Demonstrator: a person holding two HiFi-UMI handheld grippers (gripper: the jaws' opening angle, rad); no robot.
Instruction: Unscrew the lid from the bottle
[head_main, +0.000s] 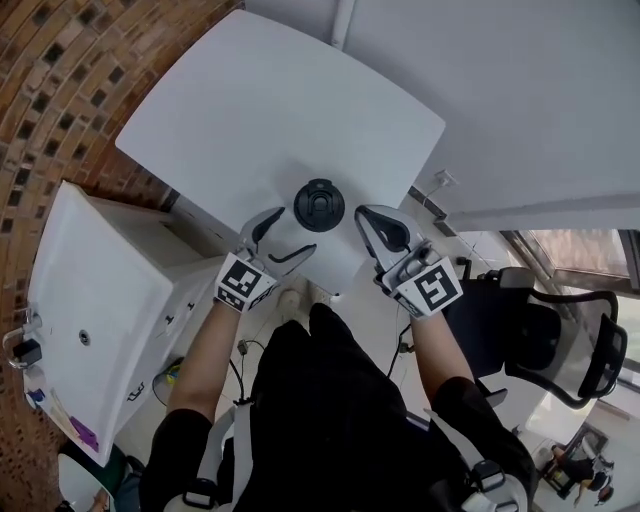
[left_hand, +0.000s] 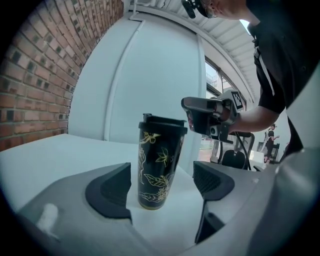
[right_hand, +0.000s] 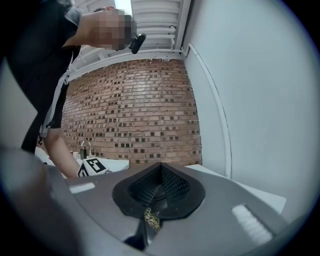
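1. Brick wall (head_main: 60, 80): red-brown, runs along the far left of the room.
2. Desk (head_main: 270, 100): white top with rounded corners, carries the bottle near its front edge.
3. White cabinet (head_main: 90, 290): stands left of the desk, well below its top.
4. Office chair (head_main: 565, 345): black, to the right of the person and away from the desk.
5. Person: dark clothing, both forearms extended toward the desk's front edge, one tool in each hand.
6. Left tongs (head_main: 293, 230): jaws spread wide, nothing gripped. Its own view shows the bottle upright in line with the gap, with clear space to either pad. From the head view the bottle sits just beyond the jaw tips.
7. Right tongs (head_main: 372, 222): jaws fully closed, pad against pad, holding nothing. It sits just beside the bottle on the right, and the head view shows a narrow gap between them. In the left gripper view it hangs at lid height.
8. Bottle (left_hand: 159, 165): black tumbler with a gold leaf pattern, upright on the desk between the two tongs.
9. Lid (left_hand: 162, 122): black, still seated on the bottle; it appears as a dark round disc in the head view.
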